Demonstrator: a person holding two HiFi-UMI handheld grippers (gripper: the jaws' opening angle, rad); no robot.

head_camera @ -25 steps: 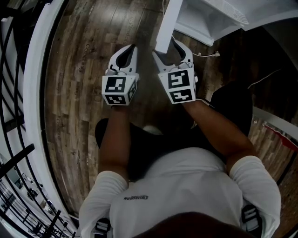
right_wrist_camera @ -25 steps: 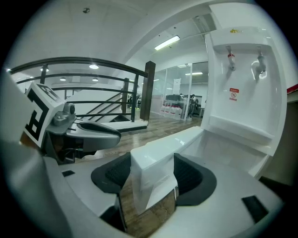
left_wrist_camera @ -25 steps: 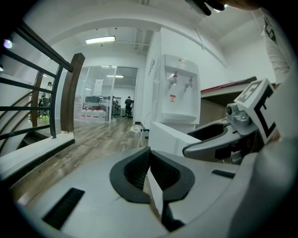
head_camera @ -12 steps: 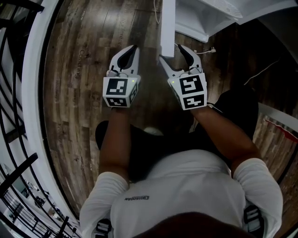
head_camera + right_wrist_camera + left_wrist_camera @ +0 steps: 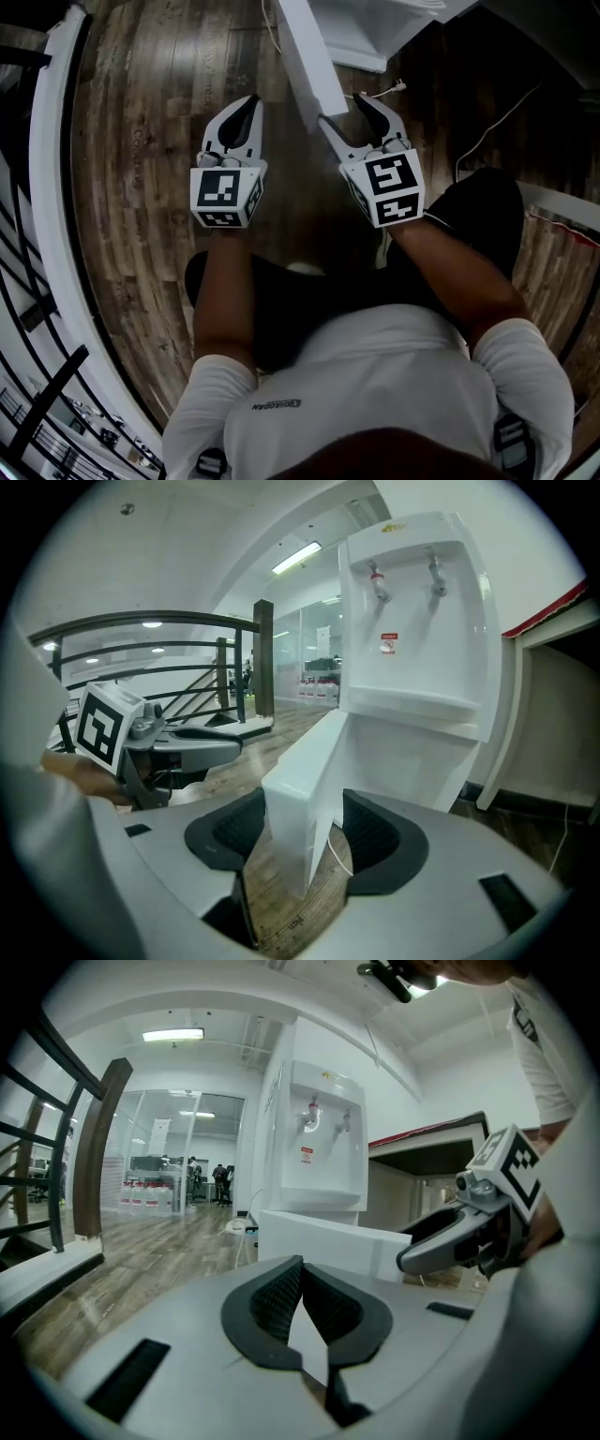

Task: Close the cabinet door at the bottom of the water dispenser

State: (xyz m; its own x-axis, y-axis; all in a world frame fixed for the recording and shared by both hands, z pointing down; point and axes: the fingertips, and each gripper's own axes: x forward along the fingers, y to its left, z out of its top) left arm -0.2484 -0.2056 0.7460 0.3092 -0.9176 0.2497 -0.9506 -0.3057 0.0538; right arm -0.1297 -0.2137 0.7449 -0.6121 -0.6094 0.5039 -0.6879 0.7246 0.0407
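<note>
One white dispenser (image 5: 412, 621) stands at 12 o'clock in my right gripper view, and its bottom door (image 5: 302, 785) hangs open towards me. The door's free edge sits between the jaws of my right gripper (image 5: 343, 111), which are wide apart and not clamped on it. My left gripper (image 5: 246, 108), at 9 o'clock from that edge, has its jaws together on nothing.

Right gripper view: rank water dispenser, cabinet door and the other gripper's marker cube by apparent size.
1. water dispenser: largest.
2. cabinet door: its edge sits right between the jaws, so nearness to the camera inflates it.
3. marker cube: clearly smallest.
</note>
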